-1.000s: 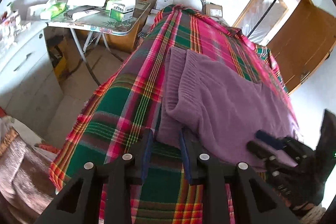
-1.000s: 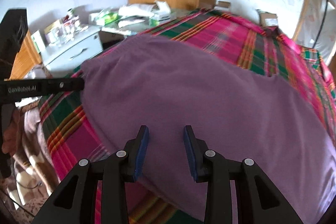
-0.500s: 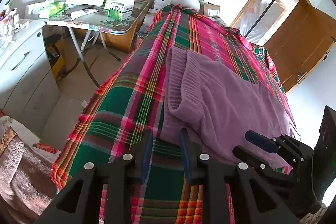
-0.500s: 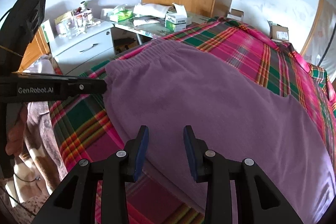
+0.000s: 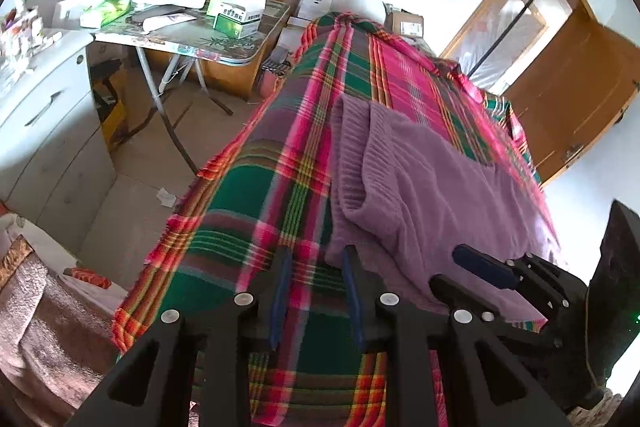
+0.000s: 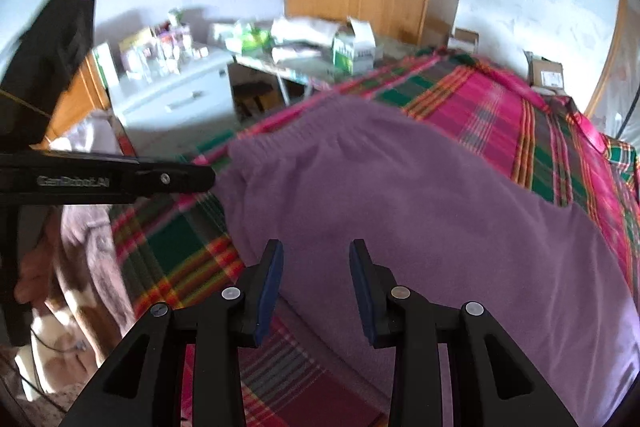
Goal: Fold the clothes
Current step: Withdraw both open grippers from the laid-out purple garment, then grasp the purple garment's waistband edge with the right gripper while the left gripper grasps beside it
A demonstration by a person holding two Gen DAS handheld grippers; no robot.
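One plaid blanket [image 5: 256,227], pink and green, covering the bed; one purple sweater [image 5: 432,187] lying folded on it, ribbed hem toward the folding table [image 5: 224,47]; left gripper [image 5: 316,291], jaws spread, empty, at the sweater's near corner; right gripper [image 6: 316,287], jaws spread, empty, above the sweater.

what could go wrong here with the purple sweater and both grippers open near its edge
1. The left gripper sits at the purple sweater corner over the plaid blanket; closing might pinch blanket too.
2. The sweater is layered, so the right gripper may catch one layer only.
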